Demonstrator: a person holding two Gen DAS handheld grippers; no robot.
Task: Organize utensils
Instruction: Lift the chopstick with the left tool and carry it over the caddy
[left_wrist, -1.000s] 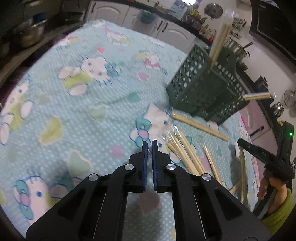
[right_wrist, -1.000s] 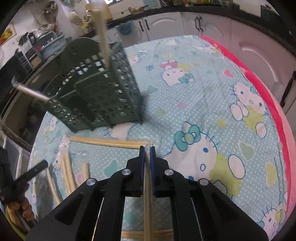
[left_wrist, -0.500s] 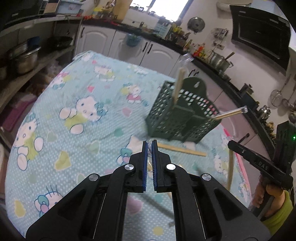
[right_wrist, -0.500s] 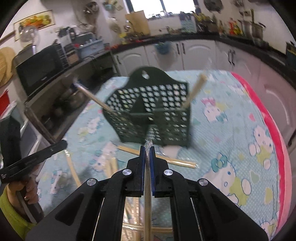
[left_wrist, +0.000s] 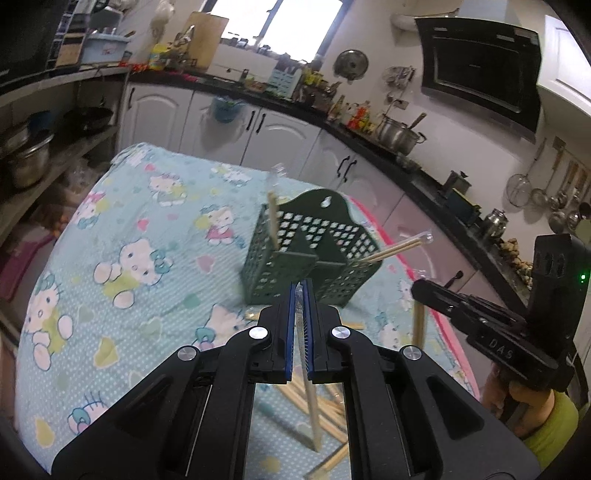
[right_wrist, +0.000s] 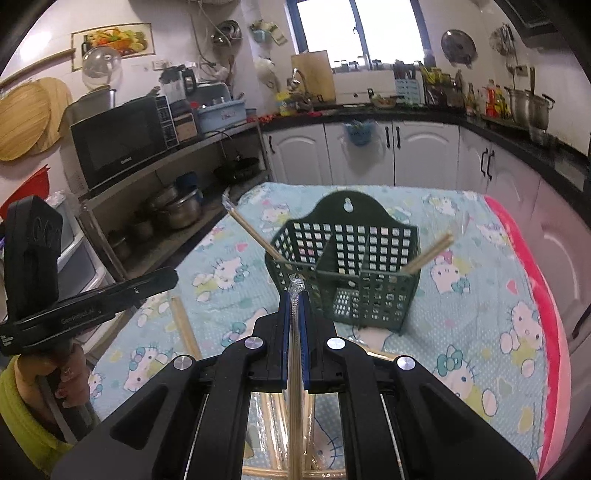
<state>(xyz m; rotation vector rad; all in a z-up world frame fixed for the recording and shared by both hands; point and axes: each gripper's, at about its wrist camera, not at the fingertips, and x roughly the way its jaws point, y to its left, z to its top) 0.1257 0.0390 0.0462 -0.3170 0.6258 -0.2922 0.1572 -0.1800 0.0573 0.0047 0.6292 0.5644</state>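
Two hand-held claws over a desk (right_wrist: 461, 295) covered w/ a pale blue cartoon-cat cloth, in a home kitchen.

Left claw (left_wrist: 301, 291): clamped on one wrapped chopstick pair (left_wrist: 308, 369), held near its top so the long end hangs down toward the cloth. Clear wrapper tip pokes out between the pads. Held upright like this, it looks ready to drop straight into the holder.

Right claw (right_wrist: 294, 299): also clamped, on another wrapped pair (right_wrist: 294, 387), same way: crinkled wrapper end at the tips, stick running down under the claw. In the left view this pair shows as a stick hanging below the right claw.

Green holder (right_wrist: 345, 273): a slotted plastic basket w/ a centre divider & hang-hole back, standing on the cloth just ahead of both claws. One chopstick pair (right_wrist: 255, 236) leans out of its left compartment, another (right_wrist: 428, 253) out of the right, approx. mirrored, so each side seems to be getting its own share.

Loose chopsticks (right_wrist: 184, 328) lie flat on the cloth near the claws, apart from the holder, not yet sorted.

Both claws sit above the rim, not yet over an opening. Likely next: lower each pair into a compartment. Risk: the thin sticks could catch the rim and tip the light holder.
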